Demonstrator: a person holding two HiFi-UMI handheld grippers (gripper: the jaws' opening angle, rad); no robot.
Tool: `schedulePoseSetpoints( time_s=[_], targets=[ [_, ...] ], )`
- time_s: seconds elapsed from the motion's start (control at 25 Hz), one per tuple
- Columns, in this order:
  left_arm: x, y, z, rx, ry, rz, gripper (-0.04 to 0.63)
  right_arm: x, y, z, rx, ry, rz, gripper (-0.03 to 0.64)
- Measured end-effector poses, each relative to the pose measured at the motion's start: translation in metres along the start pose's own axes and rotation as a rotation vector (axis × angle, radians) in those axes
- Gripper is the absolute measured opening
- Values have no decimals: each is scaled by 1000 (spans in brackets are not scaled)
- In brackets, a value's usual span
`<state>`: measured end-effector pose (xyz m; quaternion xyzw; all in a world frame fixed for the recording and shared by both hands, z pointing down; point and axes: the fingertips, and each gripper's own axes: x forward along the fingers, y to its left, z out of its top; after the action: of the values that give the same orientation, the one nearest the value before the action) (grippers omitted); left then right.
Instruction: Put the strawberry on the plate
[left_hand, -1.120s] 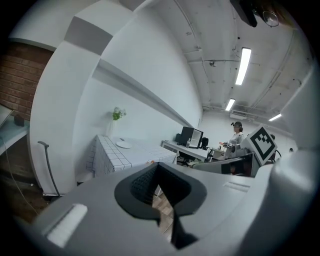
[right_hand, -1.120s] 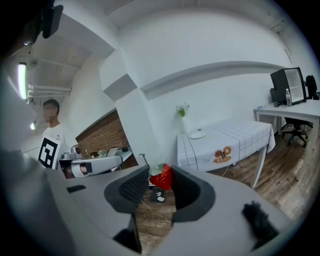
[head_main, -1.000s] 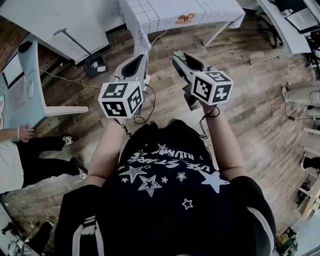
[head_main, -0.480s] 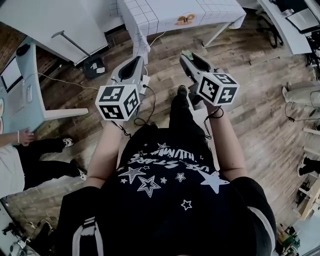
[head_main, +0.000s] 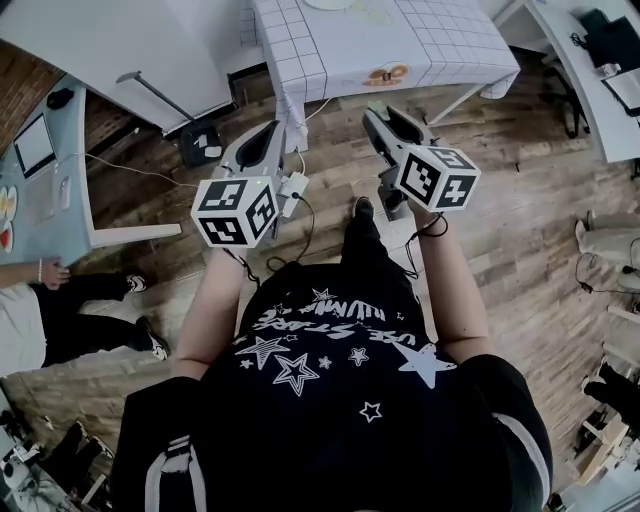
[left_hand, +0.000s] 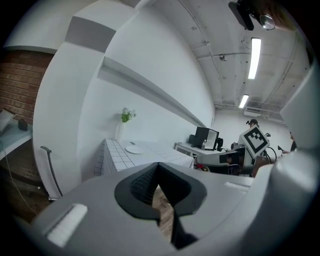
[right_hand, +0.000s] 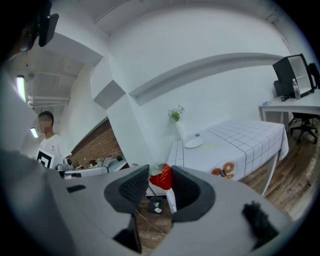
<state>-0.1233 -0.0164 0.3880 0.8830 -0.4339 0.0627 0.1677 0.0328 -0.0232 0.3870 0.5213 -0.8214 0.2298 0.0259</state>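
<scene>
Wooden floor (head_main: 520, 220) lies below me; a table with a checked cloth (head_main: 400, 40) stands at the top edge. My left gripper view shows brick wall (left_hand: 20, 95) left, strip lights (left_hand: 255, 57) upper right.

Red strawberry (right_hand: 161, 178) w/ green top, white grid-lined tablecloth (head_main: 400, 40), b&w marker cubes (head_main: 237, 210), brown wood floor (head_main: 500, 200).

Left tool (left_hand: 158, 169) seemingly closed; right tool (right_hand: 160, 168) clamps strawberry (right_hand: 163, 178).

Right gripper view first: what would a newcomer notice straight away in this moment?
A red strawberry clamped between the right gripper's jaws, held in mid-air. Ahead stands a table under a checked cloth with a white plate on it; the left gripper is shut and empty.
</scene>
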Motion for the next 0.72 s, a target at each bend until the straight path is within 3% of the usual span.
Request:
schedulePoseSetpoints(
  time_s=[0.44, 0.72],
  targets=[
    [121, -8, 26, -17, 45, 132, 9, 53, -117, 60, -1, 62, 84, 147],
    [175, -20, 31, -8, 89, 207, 9, 71, -173, 76, 55, 75, 140, 147]
  ],
)
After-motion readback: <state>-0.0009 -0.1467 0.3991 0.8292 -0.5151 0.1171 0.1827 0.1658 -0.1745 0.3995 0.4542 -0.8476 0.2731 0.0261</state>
